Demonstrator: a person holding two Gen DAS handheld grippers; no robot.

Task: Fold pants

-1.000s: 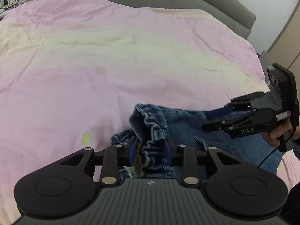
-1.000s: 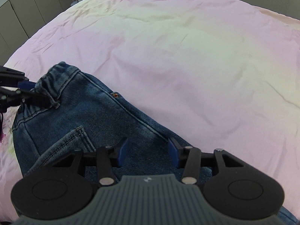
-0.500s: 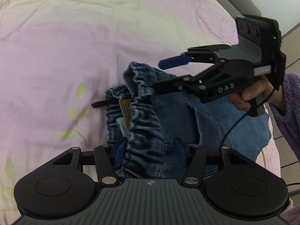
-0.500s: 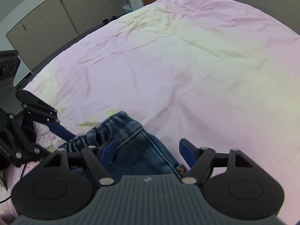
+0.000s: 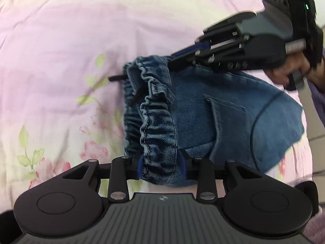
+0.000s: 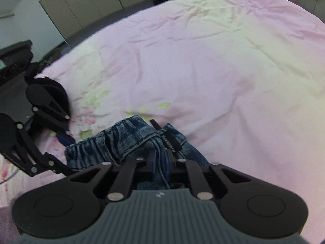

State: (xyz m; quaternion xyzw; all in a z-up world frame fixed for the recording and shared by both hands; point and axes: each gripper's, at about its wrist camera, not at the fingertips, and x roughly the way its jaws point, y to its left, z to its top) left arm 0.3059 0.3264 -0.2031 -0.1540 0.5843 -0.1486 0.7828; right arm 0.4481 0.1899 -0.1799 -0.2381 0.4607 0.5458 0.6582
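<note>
Blue denim pants lie folded on the pink bedspread, elastic waistband toward the left. My left gripper is shut on the near end of the gathered waistband. My right gripper comes in from the upper right and is shut on the far end of the waistband. In the right wrist view my right gripper pinches a fold of the denim between its jaws, and my left gripper holds the other end at the left. A black drawstring sticks out of the waistband.
The bedspread has a floral print near its edge and stretches far behind the pants. Grey cabinets and floor lie beyond the bed. The person's hand and purple sleeve hold the right gripper.
My right gripper moved from the pants' far part to the waistband's far end and closed on it. My left gripper kept its hold; the waistband now stretches between both grippers.
</note>
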